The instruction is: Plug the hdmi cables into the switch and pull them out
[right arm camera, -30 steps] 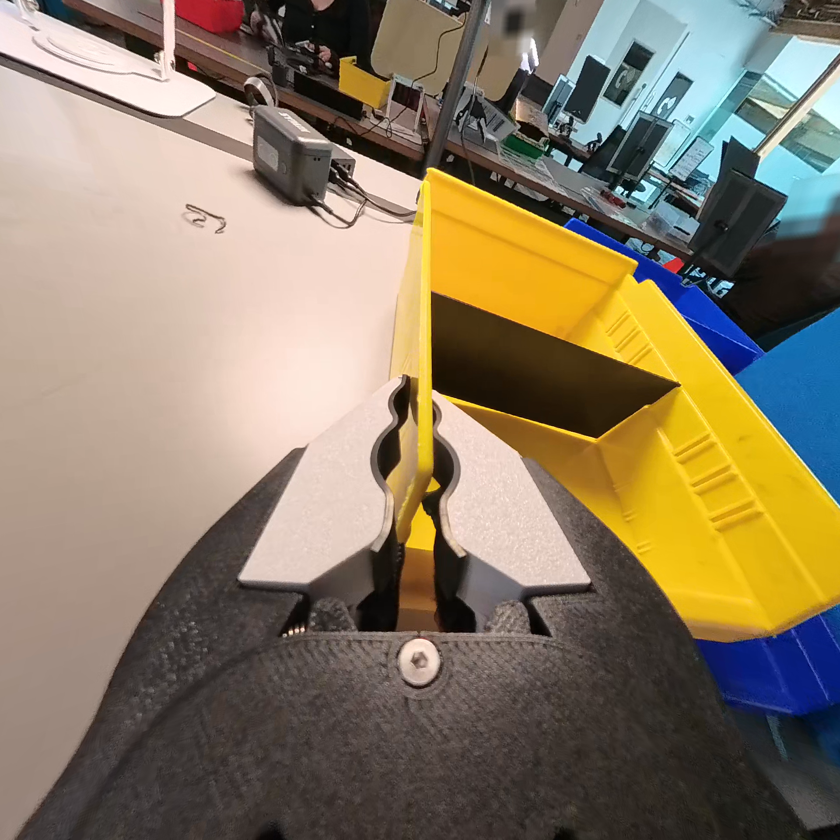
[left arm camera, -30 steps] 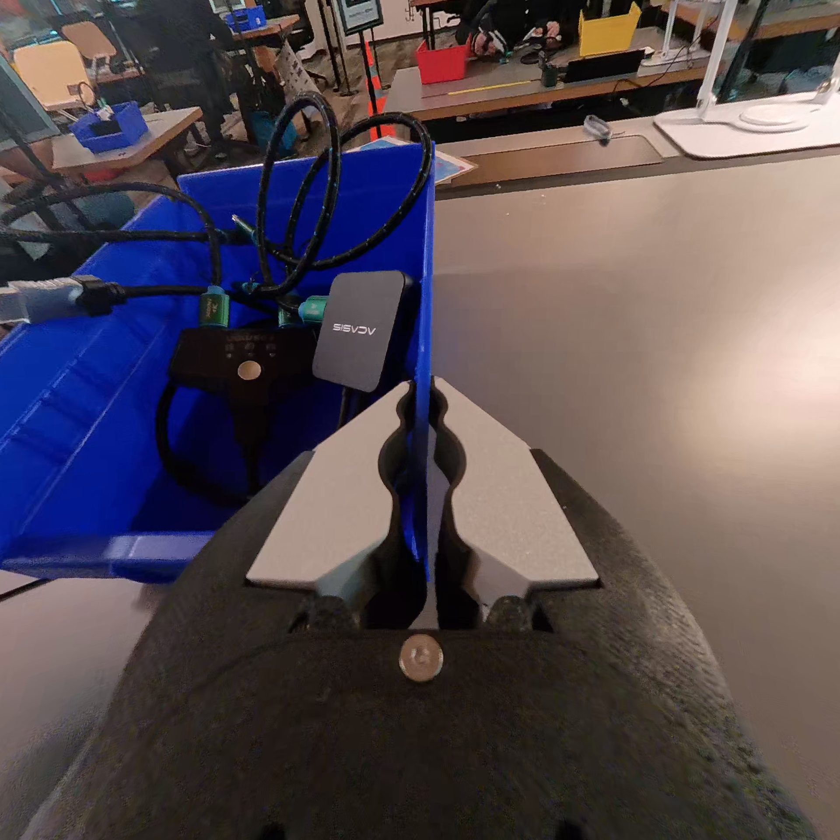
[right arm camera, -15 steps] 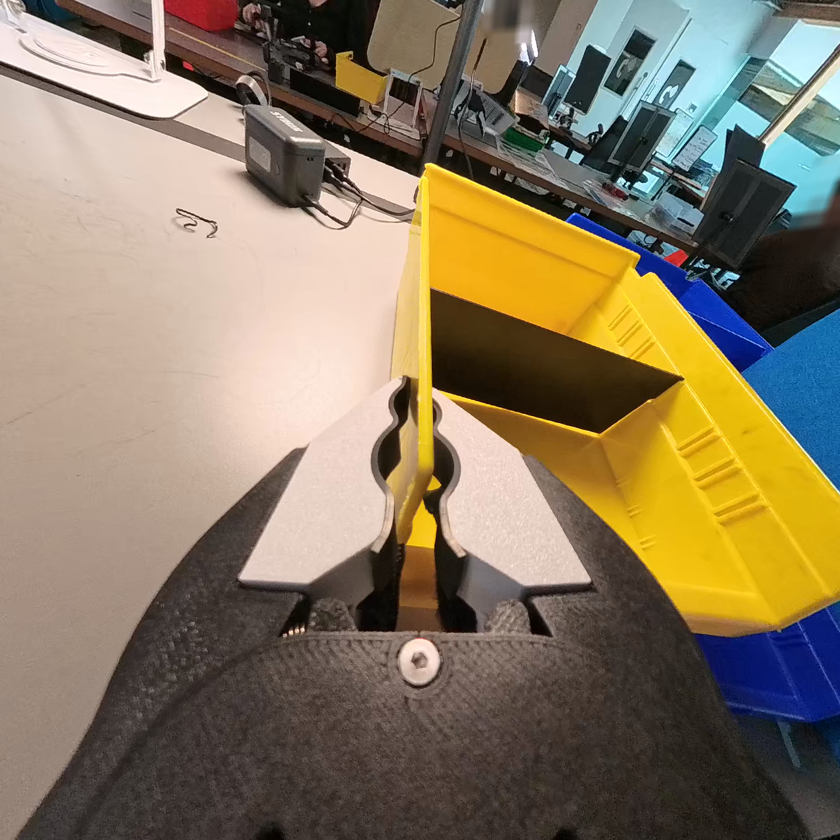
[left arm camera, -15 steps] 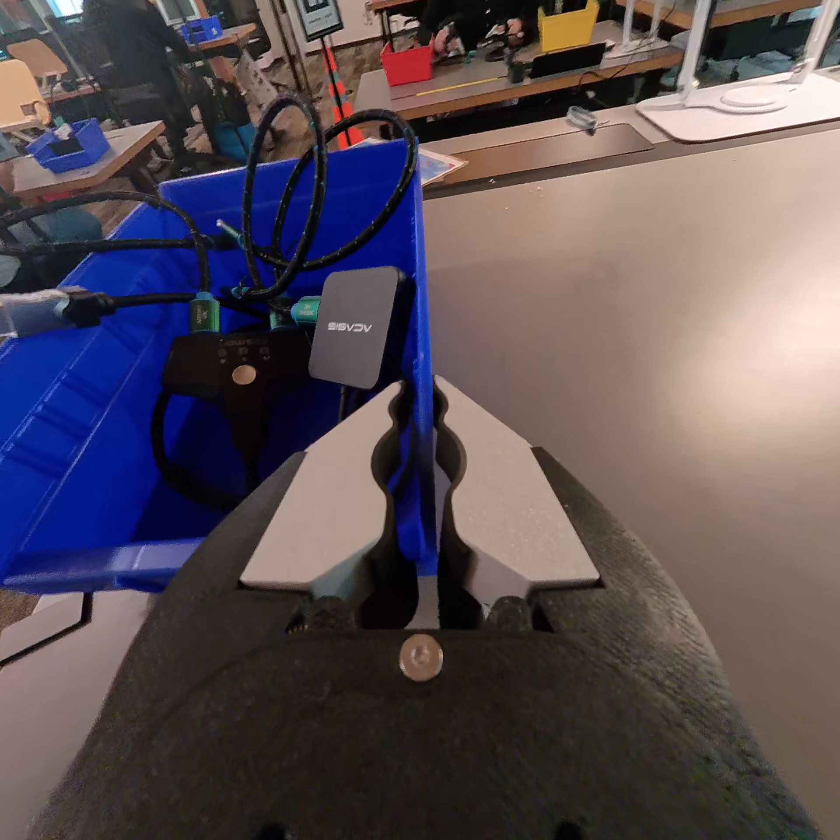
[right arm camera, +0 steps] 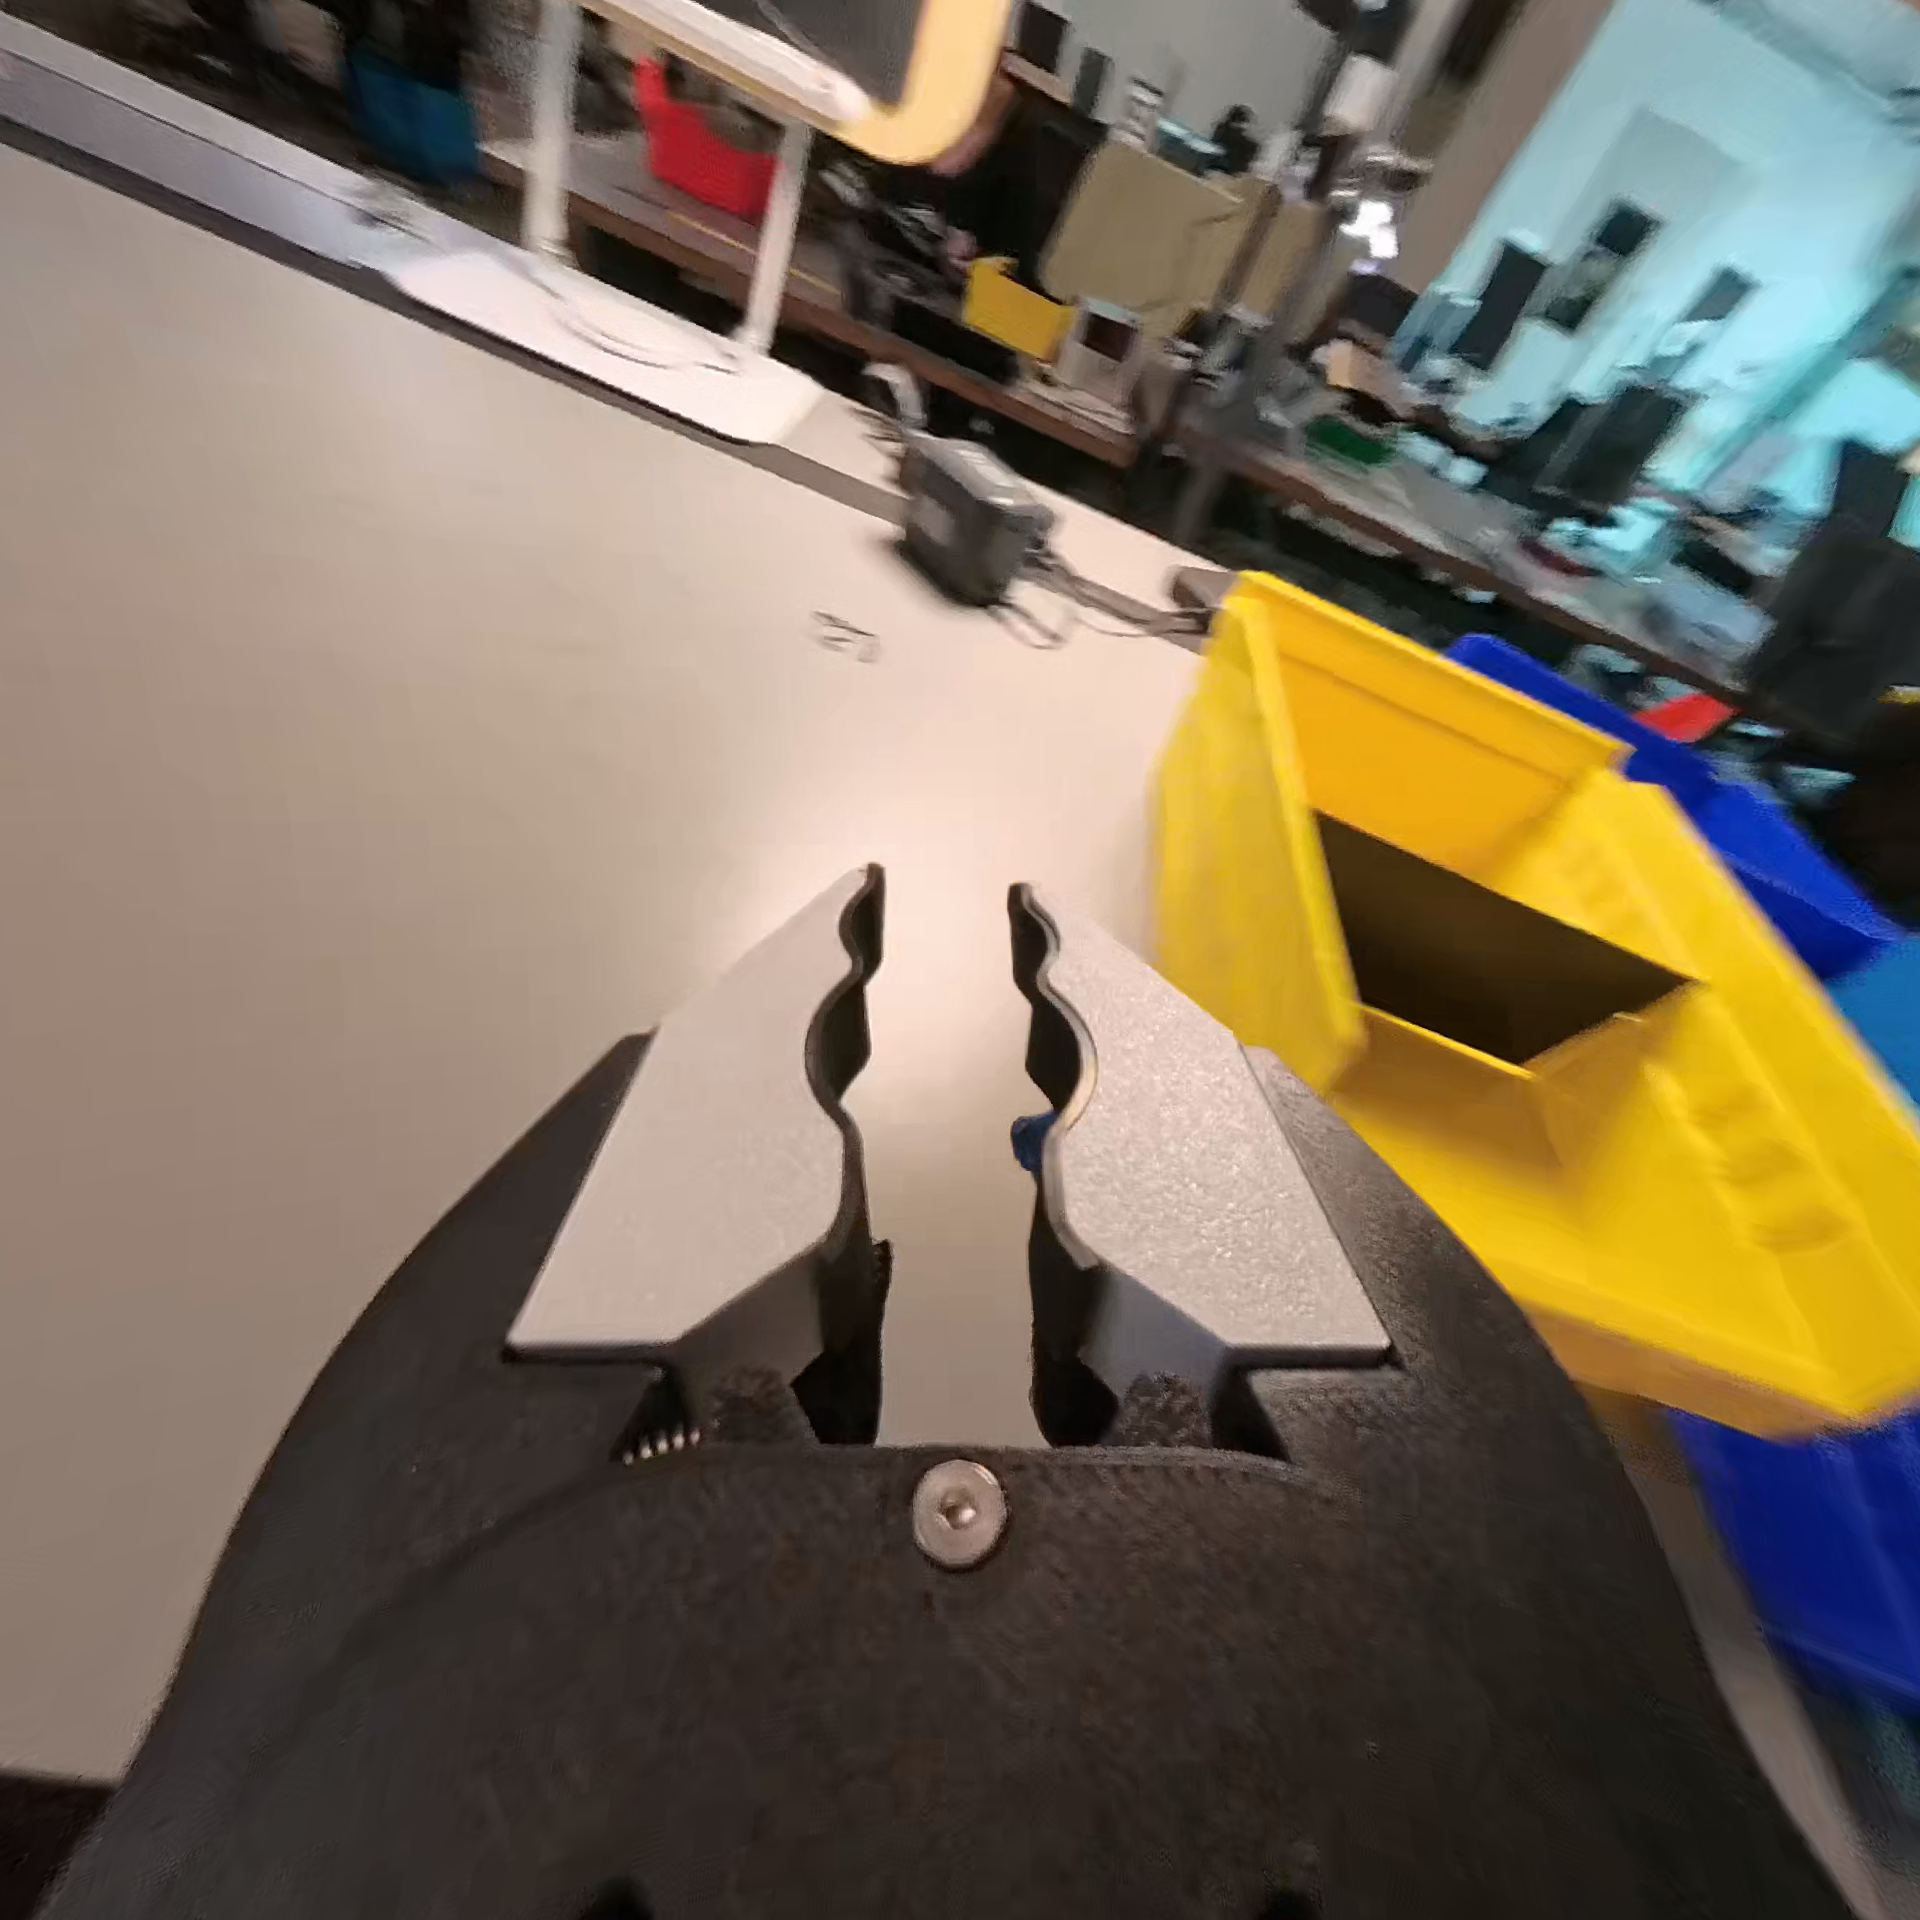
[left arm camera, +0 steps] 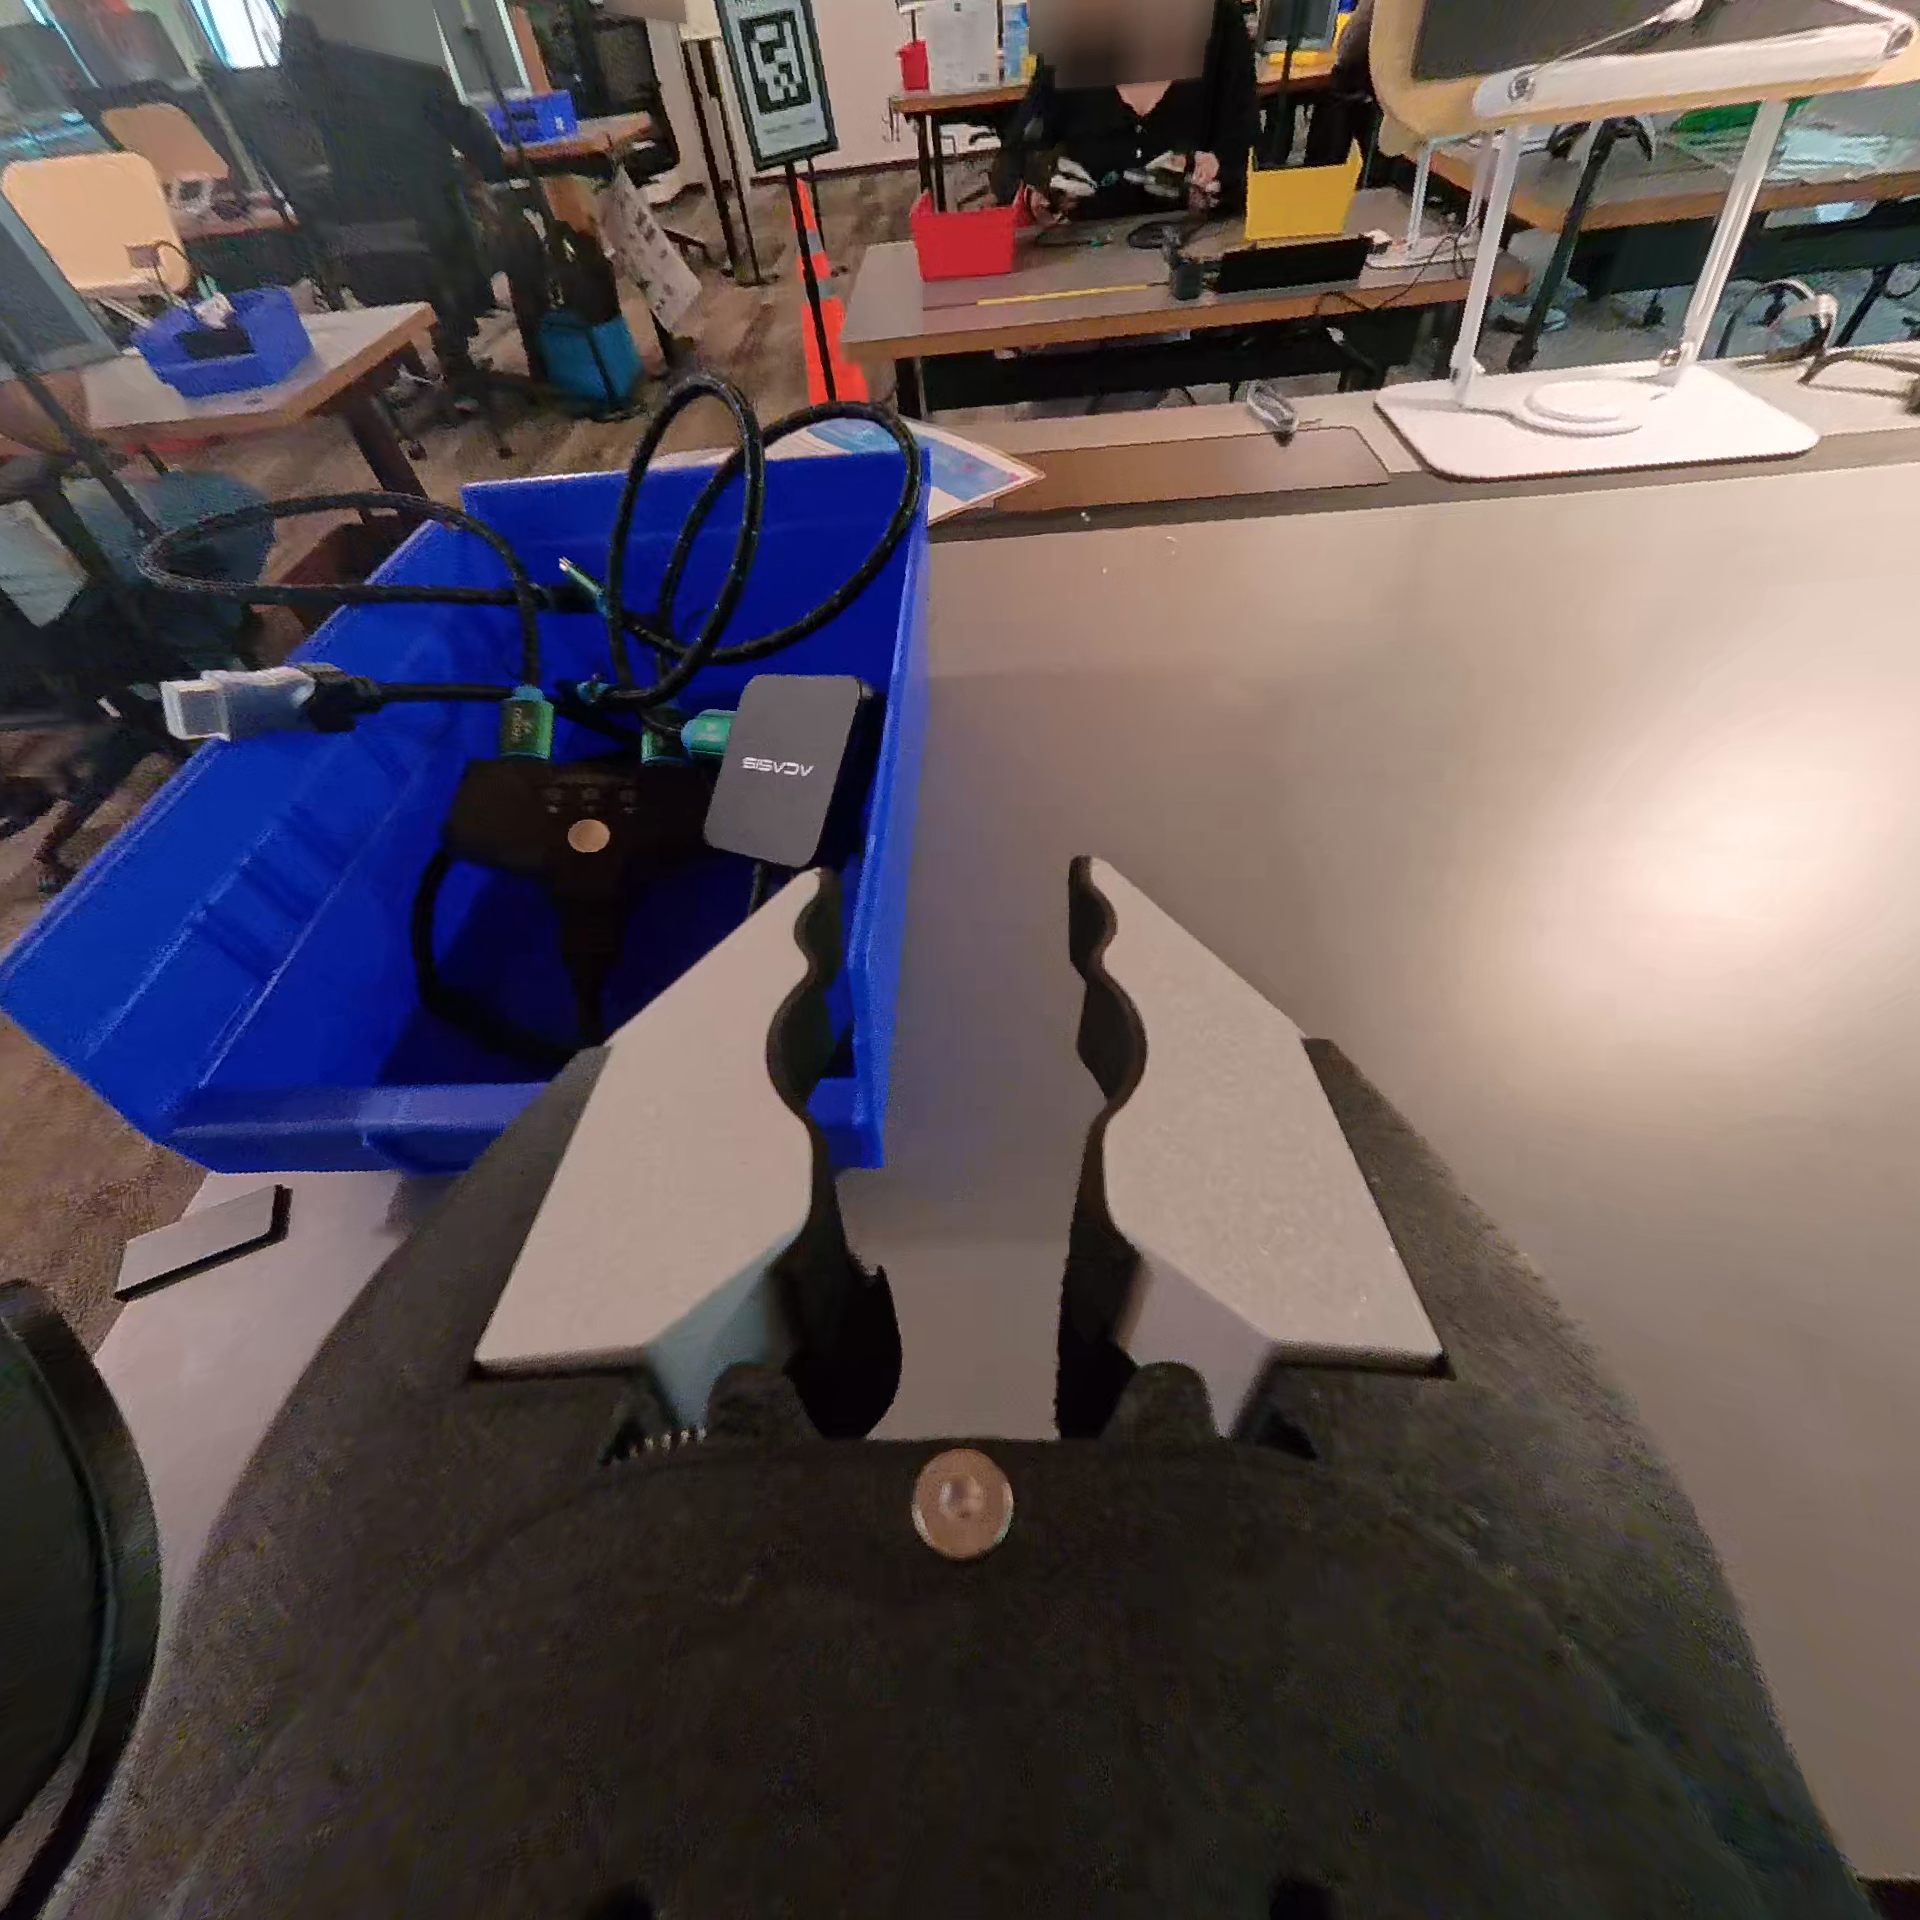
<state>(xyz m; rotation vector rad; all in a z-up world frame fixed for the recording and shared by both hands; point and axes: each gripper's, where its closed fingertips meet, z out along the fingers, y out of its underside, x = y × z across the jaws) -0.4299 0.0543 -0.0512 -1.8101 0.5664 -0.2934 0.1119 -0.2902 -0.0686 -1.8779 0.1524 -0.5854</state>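
**Grey table, 2 bins, both grippers empty**

The grey table (left arm camera: 1455,831) stands in a workshop with more desks behind it. A white lamp base (left arm camera: 1600,416) sits at its far edge.

Left side: a blue bin (left arm camera: 260,935) rests at the table's left edge. Inside it lies the black switch (left arm camera: 561,821), with green-ended cables (left arm camera: 686,540) at its far side; whether they are seated in the ports cannot be told. The cables loop above the bin's rim, and 1 silver plug (left arm camera: 223,701) hangs out over the left wall. A dark flat box (left arm camera: 784,769) leans against the right wall.

The left gripper (left arm camera: 951,894) has its fingers spread and holds nothing; the bin's right wall is just beside its left finger.

Right side: a yellow bin (right arm camera: 1507,987) with a dark divider stands on a second blue bin (right arm camera: 1766,1558). The right gripper (right arm camera: 945,894) is over bare table, fingers apart and empty, with the yellow bin near on its right. This view is blurred.
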